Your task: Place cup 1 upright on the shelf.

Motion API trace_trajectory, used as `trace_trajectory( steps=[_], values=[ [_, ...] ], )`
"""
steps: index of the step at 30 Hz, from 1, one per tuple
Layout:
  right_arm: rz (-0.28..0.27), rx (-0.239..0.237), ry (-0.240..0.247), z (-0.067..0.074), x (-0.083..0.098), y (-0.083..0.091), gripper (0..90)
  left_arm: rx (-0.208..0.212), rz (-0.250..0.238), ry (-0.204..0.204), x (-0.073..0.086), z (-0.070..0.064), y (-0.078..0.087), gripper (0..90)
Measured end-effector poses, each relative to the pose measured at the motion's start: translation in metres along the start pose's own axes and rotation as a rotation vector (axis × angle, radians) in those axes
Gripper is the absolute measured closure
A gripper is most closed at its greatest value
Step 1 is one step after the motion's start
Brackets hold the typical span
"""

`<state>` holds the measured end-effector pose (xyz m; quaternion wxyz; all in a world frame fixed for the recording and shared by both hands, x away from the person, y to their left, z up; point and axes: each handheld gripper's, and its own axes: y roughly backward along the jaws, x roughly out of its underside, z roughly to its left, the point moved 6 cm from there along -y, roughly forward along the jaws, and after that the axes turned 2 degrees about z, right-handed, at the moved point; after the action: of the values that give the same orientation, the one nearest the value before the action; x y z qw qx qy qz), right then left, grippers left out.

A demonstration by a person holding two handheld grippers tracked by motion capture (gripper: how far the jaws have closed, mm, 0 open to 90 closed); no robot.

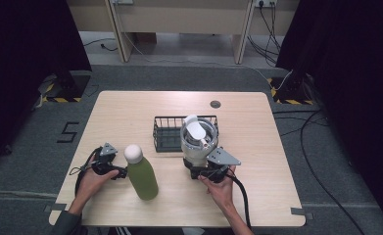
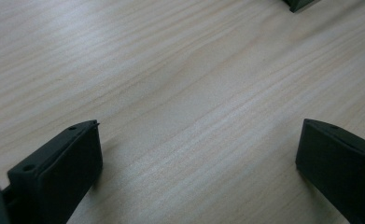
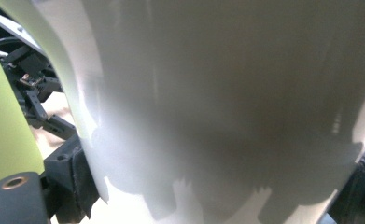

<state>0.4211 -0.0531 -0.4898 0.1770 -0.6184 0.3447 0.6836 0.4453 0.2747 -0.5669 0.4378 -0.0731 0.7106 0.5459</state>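
A white lidded tumbler (image 1: 197, 138) stands at the front edge of a black wire basket (image 1: 165, 131). My right gripper (image 1: 199, 166) is shut on its lower body. In the right gripper view the tumbler's white wall (image 3: 227, 93) rises close up, and the right gripper (image 3: 217, 186) has one black jaw pressed on each side. A green bottle (image 1: 142, 177) with a rounded white cap stands at the front left, also seen as the green bottle (image 3: 3, 121). My left gripper (image 1: 109, 159) rests just left of that bottle. The left gripper (image 2: 201, 126) is open over bare wood.
The light wooden table (image 1: 130, 110) has a small round grommet (image 1: 215, 104) near its far edge. Past the table lie grey floor, cables (image 1: 321, 147) on the right and dark curtains on both sides.
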Motion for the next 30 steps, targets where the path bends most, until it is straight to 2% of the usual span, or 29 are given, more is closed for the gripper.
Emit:
trace_trajectory(
  steps=[4, 7, 30],
  values=[
    [-0.003, 0.003, -0.017, -0.001, -0.01, 0.003, 10.8, 0.0, 0.0, 0.0, 0.0, 0.0, 0.0, 0.0],
    [0.003, 0.01, 0.0, -0.003, -0.016, 0.005, 10.8, 0.0, 0.0, 0.0, 0.0, 0.0, 0.0, 0.0],
    [-0.012, 0.018, 0.007, -0.012, -0.055, 0.011, 10.8, 0.0, 0.0, 0.0, 0.0, 0.0, 0.0, 0.0]
  ],
)
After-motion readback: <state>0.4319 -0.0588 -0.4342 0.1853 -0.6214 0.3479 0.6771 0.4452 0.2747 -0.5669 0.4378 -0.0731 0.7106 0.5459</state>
